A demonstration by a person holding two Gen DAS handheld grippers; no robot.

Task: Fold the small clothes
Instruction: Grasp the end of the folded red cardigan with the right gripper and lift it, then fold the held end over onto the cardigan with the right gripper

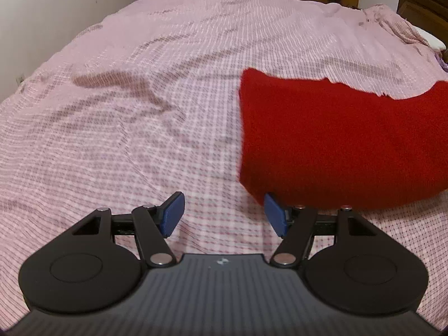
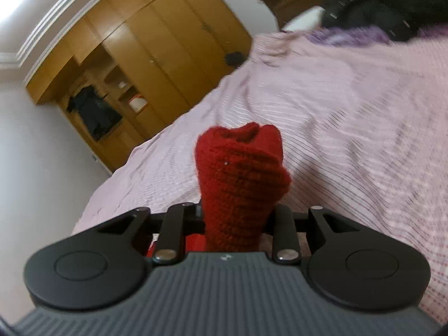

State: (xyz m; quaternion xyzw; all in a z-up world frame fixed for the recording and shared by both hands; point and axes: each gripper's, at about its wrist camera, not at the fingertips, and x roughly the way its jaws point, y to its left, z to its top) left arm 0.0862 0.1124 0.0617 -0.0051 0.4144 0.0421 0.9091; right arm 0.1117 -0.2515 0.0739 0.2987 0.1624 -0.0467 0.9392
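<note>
A red knitted garment (image 1: 336, 140) hangs lifted above the pink checked bedspread (image 1: 140, 112) at the right of the left wrist view. My left gripper (image 1: 224, 212) is open and empty, its blue pads (image 1: 173, 212) spread wide; the garment's lower left corner hangs just over the right pad. In the right wrist view my right gripper (image 2: 238, 212) is shut on a bunched part of the same red garment (image 2: 240, 173), which sticks up between the fingers and hides the pads. The right gripper is tilted and raised over the bed (image 2: 350, 112).
A wooden wardrobe (image 2: 145, 44) stands beyond the bed's far edge, with an open section holding dark clothes. A dark wooden headboard (image 1: 425, 5), a white pillow and a purple and black heap (image 2: 378, 8) lie at the bed's right end. A white wall borders the left.
</note>
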